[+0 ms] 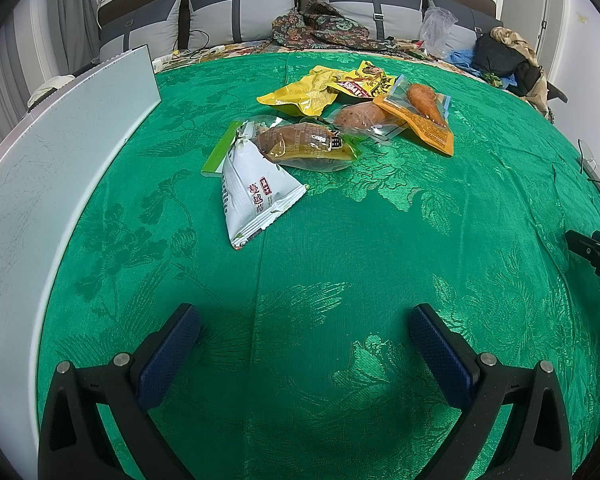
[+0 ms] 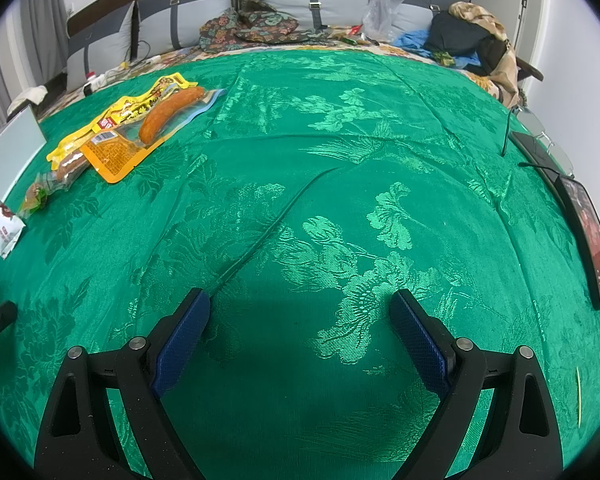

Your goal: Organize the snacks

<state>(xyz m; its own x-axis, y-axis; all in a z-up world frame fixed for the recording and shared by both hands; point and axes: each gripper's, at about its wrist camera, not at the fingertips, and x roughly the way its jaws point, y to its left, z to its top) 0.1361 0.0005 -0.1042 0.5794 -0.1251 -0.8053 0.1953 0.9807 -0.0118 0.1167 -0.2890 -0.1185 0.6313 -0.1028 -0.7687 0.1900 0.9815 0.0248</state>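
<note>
Both tools are spread wide with nothing between the pads. In the left wrist view your left tool [image 1: 304, 340] hovers over bare green cloth [image 1: 340, 240] at the bottom of the frame, and the snacks sit in a loose heap at upper centre. Nearest you is the white triangular pouch [image 1: 254, 196], lying partly on a flat green packet [image 1: 218, 152]; behind it are a clear-wrapped brown cake [image 1: 304, 146], a second wrapped bun [image 1: 358, 118], a yellow bag [image 1: 300, 96] and an orange sausage pack [image 1: 422, 114]. These look light, crinkly and slippery; you should pinch a sealed edge or corner, not the soft contents. A white board [image 1: 60, 152] stands along the left edge. What it belongs to is cut off, and so is the other tool at the right edge.

In the right wrist view your right tool [image 2: 300, 320] hangs over empty cloth at lower centre, well apart from the snacks, which crowd the upper left; the sausage pack [image 2: 140, 136] is clearest, the rest overlap. A phone [image 2: 590, 240] lies at the right edge.
</note>
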